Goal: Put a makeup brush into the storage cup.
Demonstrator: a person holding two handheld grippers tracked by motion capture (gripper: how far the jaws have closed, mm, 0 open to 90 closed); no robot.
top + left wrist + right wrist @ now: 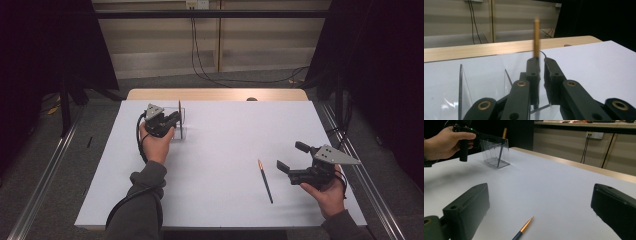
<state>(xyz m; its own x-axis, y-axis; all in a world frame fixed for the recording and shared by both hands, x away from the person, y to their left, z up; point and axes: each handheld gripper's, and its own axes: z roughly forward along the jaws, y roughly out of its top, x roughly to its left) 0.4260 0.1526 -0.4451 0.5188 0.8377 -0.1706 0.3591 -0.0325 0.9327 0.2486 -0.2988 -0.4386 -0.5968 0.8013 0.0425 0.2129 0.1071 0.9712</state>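
White sheet covers the table (pixel 220 165), with a strip of pale wood showing along its far edge. I have 2 grippers over it, well apart. My left gripper (pixel 176 119) is at the far left, right against a clear box (pixel 182 125) that stands on the sheet. In the left gripper view its fingers (pixel 533 75) are clenched on a pencil (pixel 536 40), which stands upright above them, its top end blurred. From the right gripper view I see that pencil angled down inside the clear box (pixel 496 153), with the top poking out above the rim. My right gripper (pixel 290 159) is at the near right, low over the sheet, its fingers (pixel 466 212) spread wide and holding nothing. A second pencil (pixel 265 181) lies flat on the sheet just beside that gripper, to its left, the gold end pointing away from me. In the right gripper view that end (pixel 526 226) sits between the 2 fingers, touching neither.
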